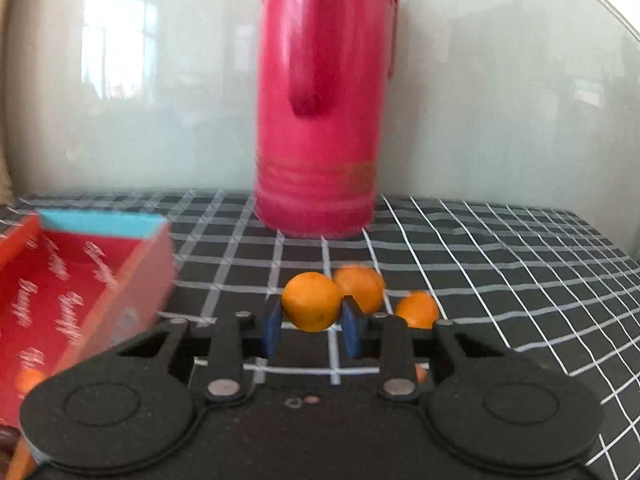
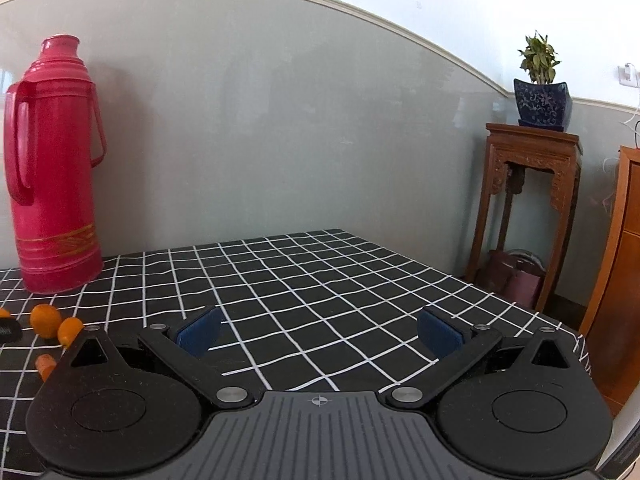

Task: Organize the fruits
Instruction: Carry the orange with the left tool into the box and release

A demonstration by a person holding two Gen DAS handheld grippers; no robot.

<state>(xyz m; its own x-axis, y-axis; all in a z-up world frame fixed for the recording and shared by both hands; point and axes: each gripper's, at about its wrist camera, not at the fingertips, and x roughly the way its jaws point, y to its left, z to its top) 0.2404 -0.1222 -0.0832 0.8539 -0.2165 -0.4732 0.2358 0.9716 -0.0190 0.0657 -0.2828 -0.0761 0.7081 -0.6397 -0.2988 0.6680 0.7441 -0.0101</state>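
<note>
My left gripper (image 1: 311, 322) is shut on a small orange fruit (image 1: 311, 301), held between its blue pads just above the checked tablecloth. Two more small oranges (image 1: 360, 286) (image 1: 417, 309) lie on the cloth just behind and to its right. A red box (image 1: 68, 292) with a blue end wall stands open at the left, with one orange fruit (image 1: 29, 380) inside near its front. My right gripper (image 2: 318, 334) is open and empty over bare cloth. In the right wrist view, loose oranges (image 2: 45, 319) (image 2: 70, 330) lie at the far left.
A tall red thermos (image 1: 324, 100) stands on the cloth against the wall behind the fruits; it also shows in the right wrist view (image 2: 52, 168). A wooden stand (image 2: 528, 208) with a potted plant (image 2: 540, 84) is beyond the table's right edge.
</note>
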